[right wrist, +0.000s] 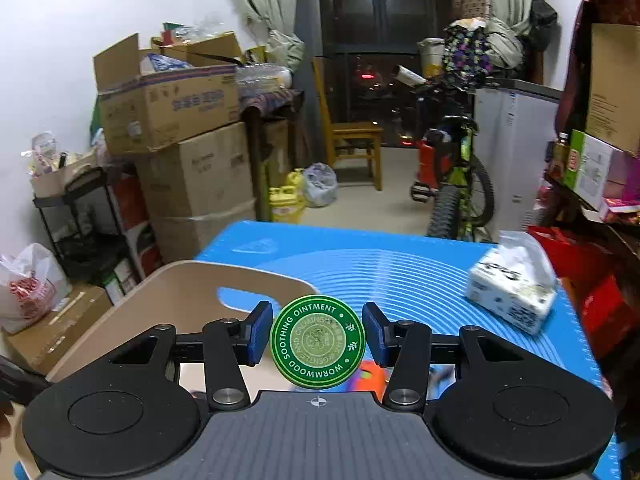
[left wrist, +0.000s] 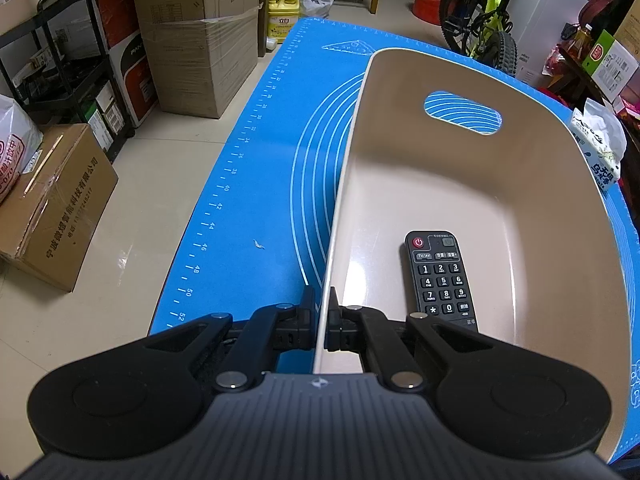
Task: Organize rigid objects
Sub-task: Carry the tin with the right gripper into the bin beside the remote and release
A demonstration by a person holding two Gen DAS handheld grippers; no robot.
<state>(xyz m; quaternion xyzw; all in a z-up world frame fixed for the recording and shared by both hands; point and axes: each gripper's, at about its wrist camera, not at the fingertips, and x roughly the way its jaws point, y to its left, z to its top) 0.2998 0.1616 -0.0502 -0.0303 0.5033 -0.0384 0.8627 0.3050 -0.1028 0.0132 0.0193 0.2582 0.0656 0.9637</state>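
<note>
A beige plastic bin (left wrist: 452, 184) with a handle cut-out stands on the blue mat (left wrist: 276, 160). A black remote control (left wrist: 440, 278) lies inside it. My left gripper (left wrist: 323, 312) is shut on the bin's near left wall, one finger outside and one inside. In the right wrist view the bin (right wrist: 172, 292) is at the lower left. My right gripper (right wrist: 318, 334) holds a round green ointment tin (right wrist: 317, 341) between its blue pads, raised above the mat by the bin's right side. Small gaps show on both sides of the tin.
A tissue pack (right wrist: 512, 286) lies on the mat (right wrist: 400, 264) at the right; it also shows in the left wrist view (left wrist: 598, 148). An orange object (right wrist: 370, 376) lies below the tin. Cardboard boxes (left wrist: 200, 40), a black rack (left wrist: 68, 64), a bicycle (right wrist: 456, 184) and a chair (right wrist: 352, 140) surround the table.
</note>
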